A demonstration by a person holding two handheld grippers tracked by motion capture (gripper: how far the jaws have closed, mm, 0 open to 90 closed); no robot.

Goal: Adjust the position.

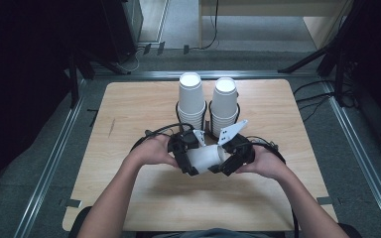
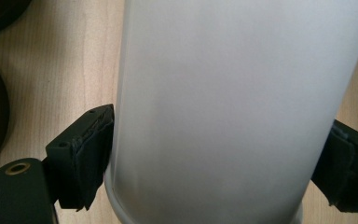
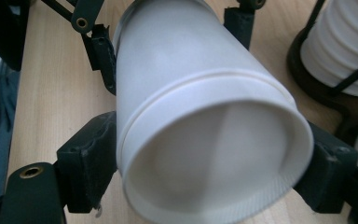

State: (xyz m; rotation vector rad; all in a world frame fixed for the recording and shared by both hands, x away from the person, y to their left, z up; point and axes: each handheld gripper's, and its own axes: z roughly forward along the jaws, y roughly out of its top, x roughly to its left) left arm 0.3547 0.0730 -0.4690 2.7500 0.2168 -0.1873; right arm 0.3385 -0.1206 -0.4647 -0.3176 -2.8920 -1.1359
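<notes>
A white paper cup (image 1: 206,158) lies on its side just above the wooden table (image 1: 129,114), held from both ends. My left gripper (image 1: 191,161) comes in from the left. Its pads (image 2: 91,154) press on both sides of the cup (image 2: 233,102) near the narrow base end. My right gripper (image 1: 225,163) comes in from the right and clamps the wide mouth end. In the right gripper view the cup's open mouth (image 3: 219,158) faces the camera between my right gripper's (image 3: 214,168) pads. A raised ring runs round the wall just behind the rim. My left gripper (image 3: 170,37) shows farther off.
Two tall stacks of upside-down white cups (image 1: 191,99) (image 1: 224,101) stand in black wire holders at the table's back middle, just beyond the grippers. One stack (image 3: 340,46) sits close at the right of the right gripper view. Bare wood lies to both sides and in front.
</notes>
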